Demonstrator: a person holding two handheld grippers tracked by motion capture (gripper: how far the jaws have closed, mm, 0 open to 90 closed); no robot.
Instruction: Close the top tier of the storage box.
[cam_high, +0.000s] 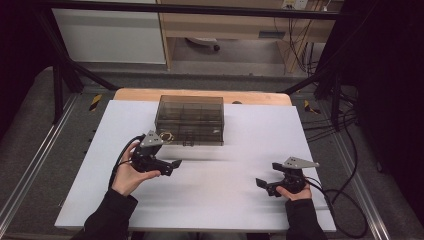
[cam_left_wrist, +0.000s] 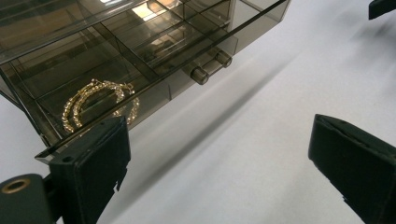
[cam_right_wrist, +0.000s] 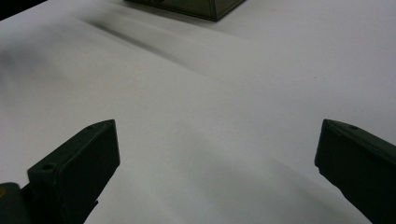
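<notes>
With the gold hoop earrings (cam_left_wrist: 100, 102) lying in the open drawer (cam_left_wrist: 154, 70) of the smoky organizer box (cam_high: 190, 119), the left gripper (cam_high: 167, 165) hovers fingers spread and empty just beside it, so shutting the drawer looks next, while the right gripper (cam_high: 267, 184) waits spread over the counter (cam_high: 225, 200).

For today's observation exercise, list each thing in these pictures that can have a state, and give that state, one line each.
Smoked plastic drawer box: upright on the white board, lower drawer pulled slightly out.
Gold hoop earrings: lying flat in the drawer's end compartment, overlapping.
Left gripper: open, nothing between its jaws.
Right gripper: open, nothing held, over bare white board.
</notes>
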